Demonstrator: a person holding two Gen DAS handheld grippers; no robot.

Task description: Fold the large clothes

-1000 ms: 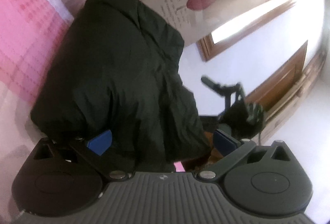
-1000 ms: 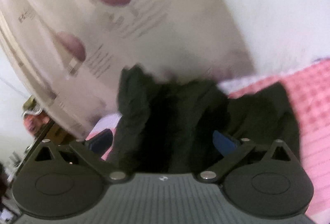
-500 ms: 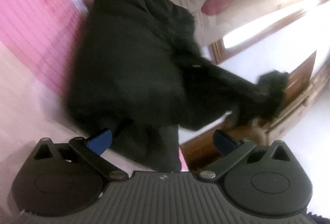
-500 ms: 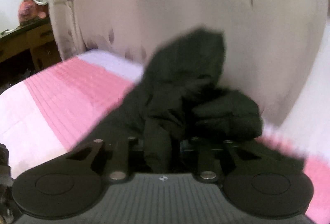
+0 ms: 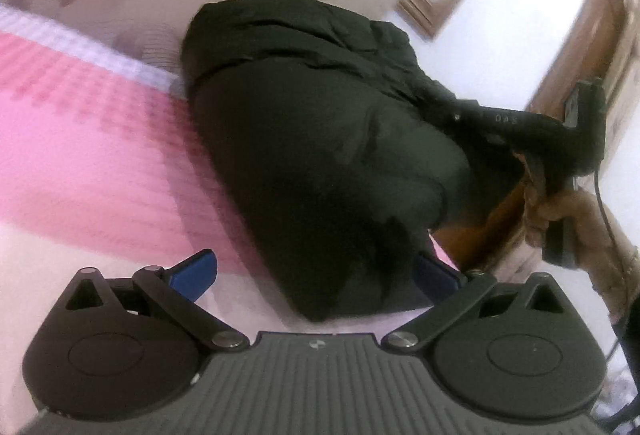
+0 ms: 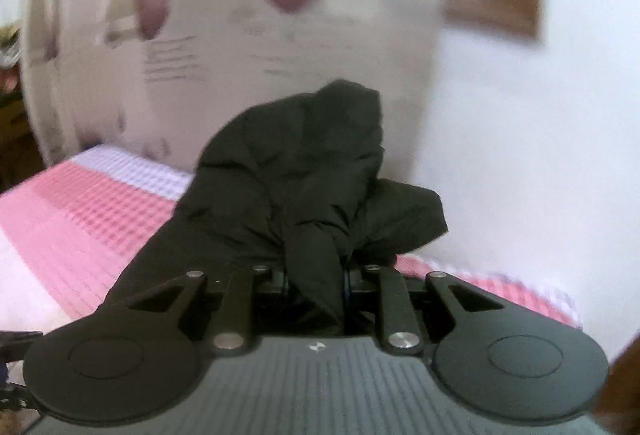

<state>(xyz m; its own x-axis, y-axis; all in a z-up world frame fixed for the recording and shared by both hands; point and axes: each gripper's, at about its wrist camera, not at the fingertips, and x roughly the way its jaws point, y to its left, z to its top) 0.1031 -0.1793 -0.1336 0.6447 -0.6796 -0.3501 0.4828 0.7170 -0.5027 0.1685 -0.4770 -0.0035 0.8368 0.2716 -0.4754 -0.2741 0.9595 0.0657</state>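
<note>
Here the right gripper (image 6: 314,281) is clamped on a fold of the black jacket (image 5: 320,155), which lies bunched at the far edge of the pink bedspread (image 5: 80,139) against the flowered curtain (image 6: 224,47), while the left gripper (image 5: 314,271) stands spread, its blue pads (image 5: 196,271) either side of the jacket's near end.

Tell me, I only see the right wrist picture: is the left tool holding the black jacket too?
Observer: No. The left tool is open, blue pads apart; the black jacket has its near edge lying between them, unpinched.
Operator: Who's holding my right tool?
Observer: The right tool, whose jaws have just been closing on a jacket fold, is held by a hand in a tan fuzzy cuff.
</note>
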